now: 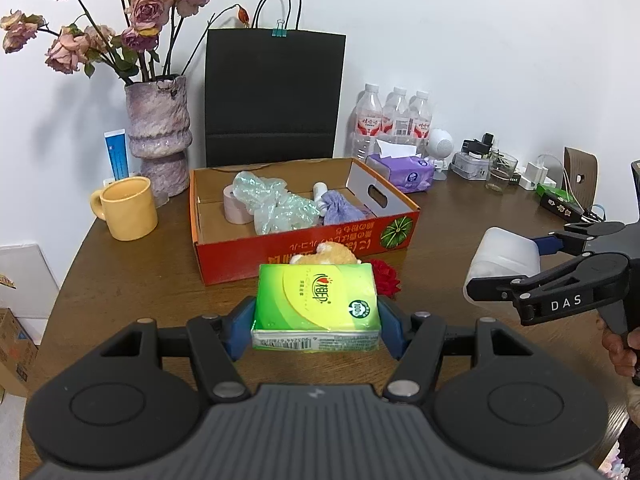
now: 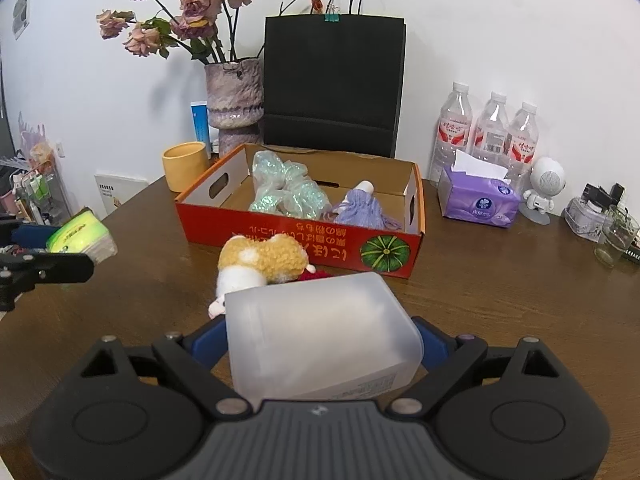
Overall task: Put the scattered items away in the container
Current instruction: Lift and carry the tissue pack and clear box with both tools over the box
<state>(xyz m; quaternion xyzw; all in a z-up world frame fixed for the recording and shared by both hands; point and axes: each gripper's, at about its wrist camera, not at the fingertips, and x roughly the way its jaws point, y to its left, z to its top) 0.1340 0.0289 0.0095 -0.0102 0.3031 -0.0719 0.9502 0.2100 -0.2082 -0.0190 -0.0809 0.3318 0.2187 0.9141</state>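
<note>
My left gripper (image 1: 316, 320) is shut on a green tissue pack (image 1: 316, 304), held above the table in front of the orange cardboard box (image 1: 304, 248). My right gripper (image 2: 320, 340) is shut on a frosted white plastic container (image 2: 320, 332), also seen at the right of the left wrist view as the white container (image 1: 504, 256). The box (image 2: 280, 236) holds a crumpled clear bag (image 2: 284, 192), a purple cloth (image 2: 364, 208) and a pink tape roll (image 1: 234, 204). A tan plush toy (image 2: 260, 260) and a red flower (image 1: 386, 276) lie on the table against the box's front wall.
Behind the box stand a black paper bag (image 1: 276, 96), a vase of dried roses (image 1: 158, 132) and a yellow mug (image 1: 128, 208). Water bottles (image 2: 488, 128), a purple tissue pack (image 2: 476, 200) and a white figurine (image 2: 544, 188) line the right back. Small clutter fills the far right corner.
</note>
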